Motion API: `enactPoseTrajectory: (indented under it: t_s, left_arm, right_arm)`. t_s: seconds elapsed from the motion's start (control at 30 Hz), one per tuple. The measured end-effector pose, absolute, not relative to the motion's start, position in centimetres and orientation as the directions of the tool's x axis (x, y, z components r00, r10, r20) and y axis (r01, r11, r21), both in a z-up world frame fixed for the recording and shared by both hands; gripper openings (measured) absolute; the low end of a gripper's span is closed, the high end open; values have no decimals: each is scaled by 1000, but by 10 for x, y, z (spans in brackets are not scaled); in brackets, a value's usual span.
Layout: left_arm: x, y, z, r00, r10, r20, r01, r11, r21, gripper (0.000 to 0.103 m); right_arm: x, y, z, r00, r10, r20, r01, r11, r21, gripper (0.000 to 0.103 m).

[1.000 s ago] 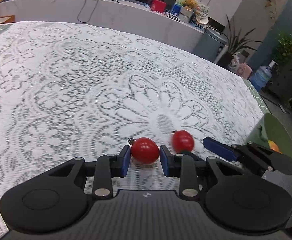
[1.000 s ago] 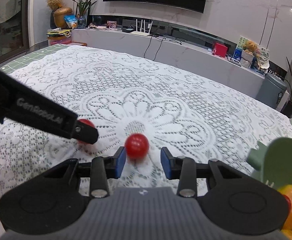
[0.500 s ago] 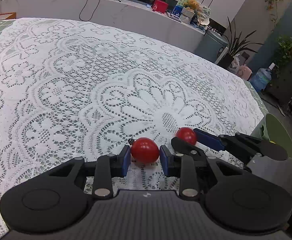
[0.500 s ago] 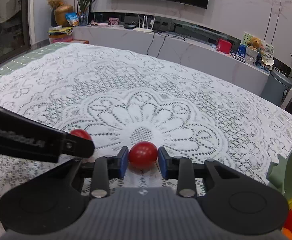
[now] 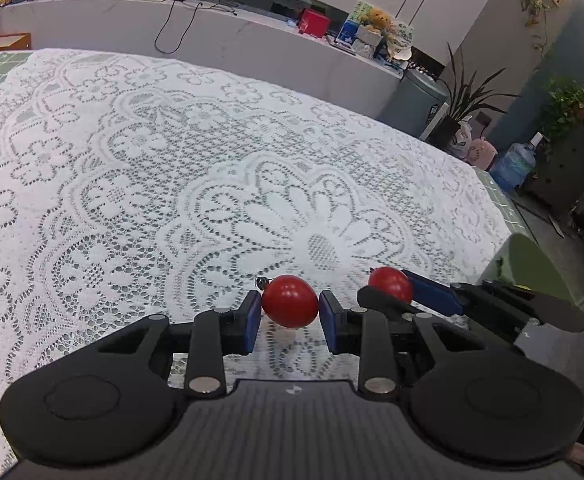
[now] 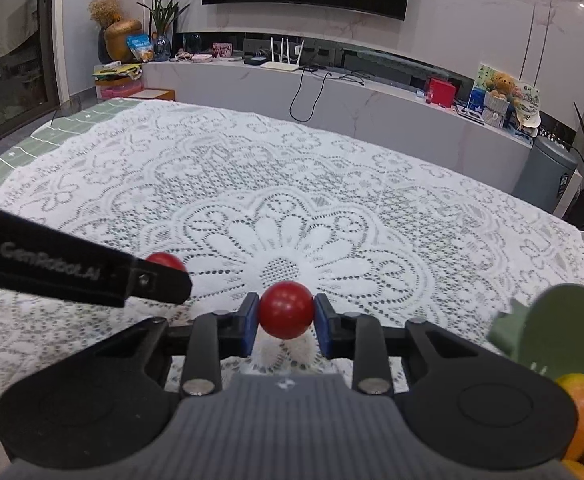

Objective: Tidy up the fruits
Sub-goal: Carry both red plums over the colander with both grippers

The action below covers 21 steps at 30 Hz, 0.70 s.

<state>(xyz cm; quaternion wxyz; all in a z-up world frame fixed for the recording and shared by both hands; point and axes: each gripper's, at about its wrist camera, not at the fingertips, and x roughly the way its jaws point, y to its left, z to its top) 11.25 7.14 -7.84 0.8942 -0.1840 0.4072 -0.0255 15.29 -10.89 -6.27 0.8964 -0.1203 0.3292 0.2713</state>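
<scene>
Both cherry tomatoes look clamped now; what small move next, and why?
Probably lift both straight up, then carry them toward the green bowl. The left gripper pinches one cherry tomato, the right gripper the other, just above the lace tablecloth.

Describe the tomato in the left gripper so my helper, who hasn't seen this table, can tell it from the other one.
On the white lace tablecloth, near its big central flower, two red tomatoes are each clamped in a gripper. The left gripper holds the oval tomato. Unlike the rounder tomato, it has a small dark stem at one end.
</scene>
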Motion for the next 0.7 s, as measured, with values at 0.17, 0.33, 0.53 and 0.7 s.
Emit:
enactPoseTrajectory:
  t_s: [0.17, 0.33, 0.53, 0.7]
  left_arm:
    - [105, 65, -67, 683, -200, -703, -87, 933, -349, 35]
    - [97, 54, -53, 698, -209, -685, -56, 938, -343, 35]
    - [87, 31, -37, 709, -238, -663, 6, 943, -332, 35]
    - [82, 7, -26, 710, -268, -651, 69, 947, -314, 35]
  right_arm:
    - [135, -127, -44, 657, 411, -632, -556, 830, -38, 26]
    - [117, -148, -28, 676, 411, -612, -549, 835, -46, 26]
    - [103, -174, -12, 691, 405, -599, -529, 848, -36, 26]
    - [94, -196, -2, 714, 387, -584, -507, 860, -51, 26]
